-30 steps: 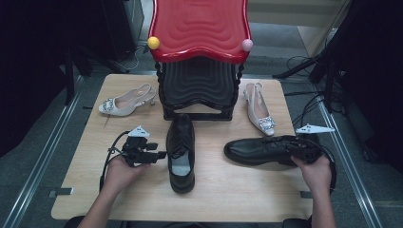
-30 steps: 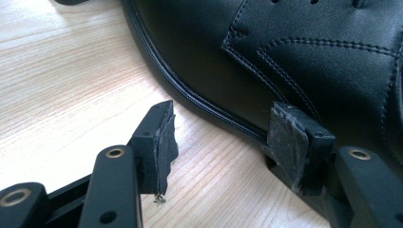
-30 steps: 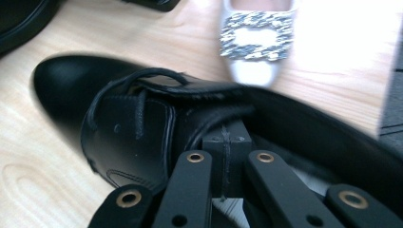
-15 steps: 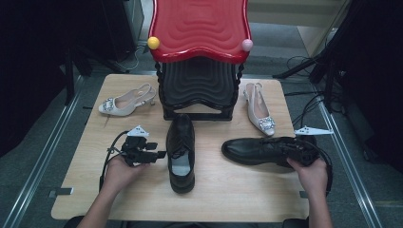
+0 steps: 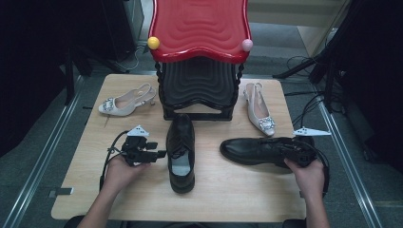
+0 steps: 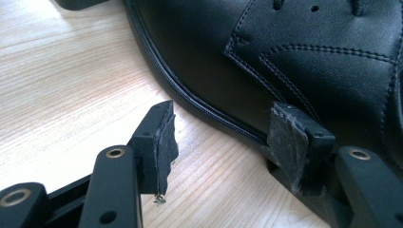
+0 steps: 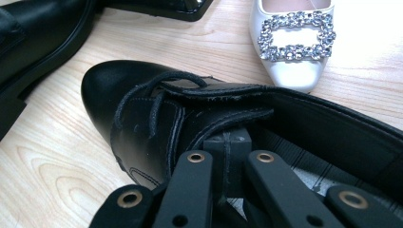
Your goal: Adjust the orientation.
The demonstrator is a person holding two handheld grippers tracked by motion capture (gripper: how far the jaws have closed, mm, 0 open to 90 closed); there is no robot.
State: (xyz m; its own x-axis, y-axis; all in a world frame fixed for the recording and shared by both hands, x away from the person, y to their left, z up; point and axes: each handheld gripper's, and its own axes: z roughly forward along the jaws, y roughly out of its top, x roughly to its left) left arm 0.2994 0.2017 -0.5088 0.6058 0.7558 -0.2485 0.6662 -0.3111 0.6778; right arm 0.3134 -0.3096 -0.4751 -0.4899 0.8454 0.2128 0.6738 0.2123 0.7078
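Right gripper view is showing my right gripper (image 7: 227,156) with jaws together inside the black shoe (image 7: 142,118), pressing its soft lace flap; I judge the leather supple, the sole stiff. Beside that shoe to its left, my left gripper (image 5: 157,154) is holding jaws apart at the second black shoe (image 5: 181,149). Bare counter (image 5: 237,190) is lying nearer me.

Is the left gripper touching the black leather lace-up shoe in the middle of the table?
Touching: in the left gripper view, one pad rests against the shoe's side, jaws open.
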